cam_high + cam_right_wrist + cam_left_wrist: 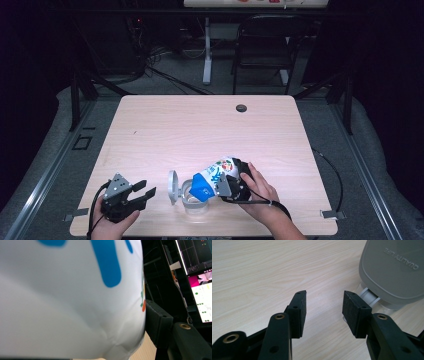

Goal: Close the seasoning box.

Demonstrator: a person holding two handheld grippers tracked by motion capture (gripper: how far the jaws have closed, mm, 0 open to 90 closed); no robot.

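While the right gripper (pixel 231 186) clamps a tilted pouch (pixel 214 179) over an open jar (pixel 190 199) just below it, pouring seems underway; the left gripper (pixel 144 191), open and empty beside the jar's lid (pixel 394 270), should next steady it.

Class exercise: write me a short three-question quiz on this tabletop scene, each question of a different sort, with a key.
1. True or false: the right gripper is shut on the white pouch with blue and multicoloured print.
2. Multiple choice: the pouch's blue end tilts over which thing? A) the clear plastic container with a hinged grey lid B) a metal bowl C) a red mug
3. Fill in: the left gripper has its fingers ____, with nothing between them, over the pale wooden table.

Key: 1 true; 2 A; 3 open
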